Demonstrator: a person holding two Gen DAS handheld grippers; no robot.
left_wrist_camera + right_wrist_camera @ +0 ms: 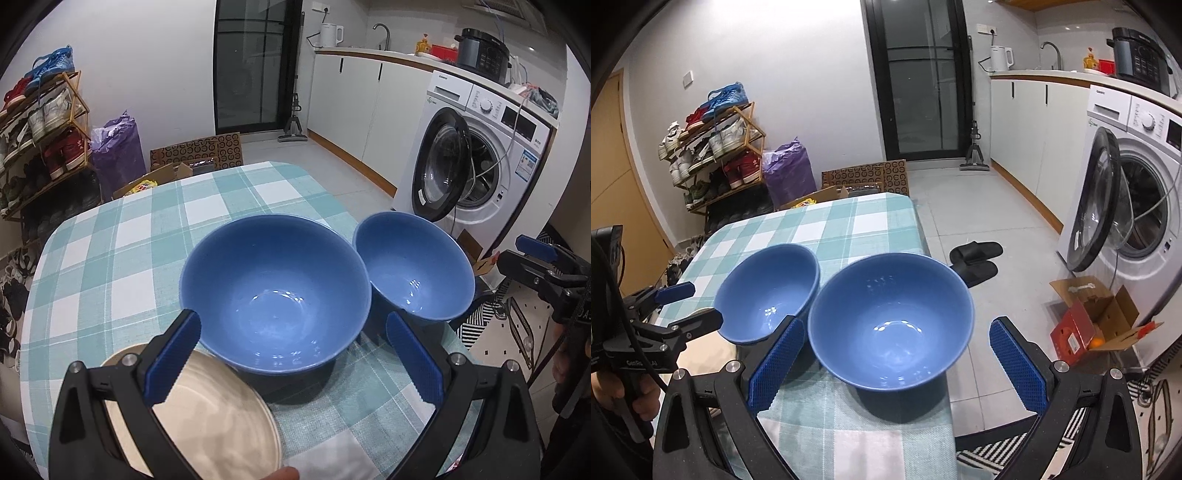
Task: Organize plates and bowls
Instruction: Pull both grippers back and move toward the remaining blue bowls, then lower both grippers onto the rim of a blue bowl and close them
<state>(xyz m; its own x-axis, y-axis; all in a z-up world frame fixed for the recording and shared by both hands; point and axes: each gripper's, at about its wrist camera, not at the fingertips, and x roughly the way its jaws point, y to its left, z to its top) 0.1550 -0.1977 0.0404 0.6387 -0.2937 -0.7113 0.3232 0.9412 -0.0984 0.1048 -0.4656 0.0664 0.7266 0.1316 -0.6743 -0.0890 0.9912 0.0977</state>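
Currently both grippers spread wide, holding nothing | left gripper faces left bowl; beige plate just beside | right gripper faces right bowl.

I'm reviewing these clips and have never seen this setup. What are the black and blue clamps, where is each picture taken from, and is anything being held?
No robot: a person holds a two-finger gripper in each hand, each carrying a forward-looking fisheye camera. One picture looks along the left gripper, the other along the right gripper. Both are open and hold nothing. On the checked tablecloth stand two blue bowls side by side: the left bowl and the right bowl, which sits at the table's right edge. A beige plate lies under the left gripper.
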